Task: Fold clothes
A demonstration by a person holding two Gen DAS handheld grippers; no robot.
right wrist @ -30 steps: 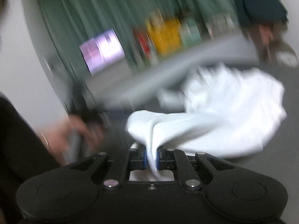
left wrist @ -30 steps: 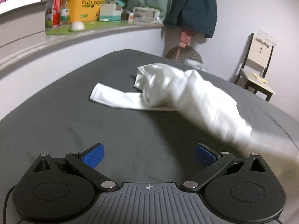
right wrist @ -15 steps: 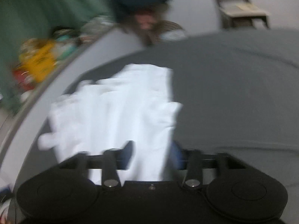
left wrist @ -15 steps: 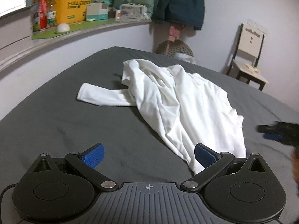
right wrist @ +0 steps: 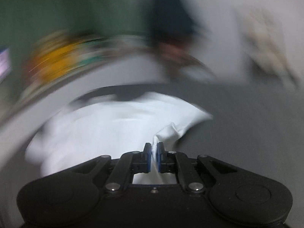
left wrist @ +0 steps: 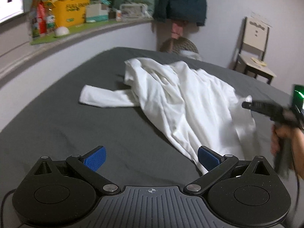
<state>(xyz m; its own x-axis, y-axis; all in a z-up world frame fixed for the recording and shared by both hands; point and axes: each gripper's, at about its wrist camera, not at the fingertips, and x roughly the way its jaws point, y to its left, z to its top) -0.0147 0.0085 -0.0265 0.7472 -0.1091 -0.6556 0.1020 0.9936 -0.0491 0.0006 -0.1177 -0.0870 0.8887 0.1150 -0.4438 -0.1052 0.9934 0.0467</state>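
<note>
My right gripper (right wrist: 154, 156) has its jaws pressed together on a pinch of the crumpled white long-sleeved cotton shirt (left wrist: 182, 104), the fabric squeezed between the blue pads (right wrist: 148, 159). From the left wrist view that gripper (left wrist: 247, 105) meets the shirt at its right edge, with my right hand (left wrist: 283, 142) wrapped round the handle. The right wrist view is heavily blurred, so beyond the pinch I can only make out the white cloth (right wrist: 117, 127) spreading away to the left over dark grey.

My left gripper (left wrist: 152, 156) has its jaws wide apart and holds nothing; it hovers over the dark grey bed sheet (left wrist: 66, 117), with the shirt's near corner just beside its right pad (left wrist: 208, 160).

The shirt lies bunched on the bed, one sleeve (left wrist: 102, 97) stretched flat to the left. Past the bed a ledge (left wrist: 79, 36) carries a yellow cardboard box (left wrist: 71, 13), a dark teal jacket (left wrist: 180, 0) hangs on the wall, and a pale wooden chair (left wrist: 254, 57) stands at the right.
</note>
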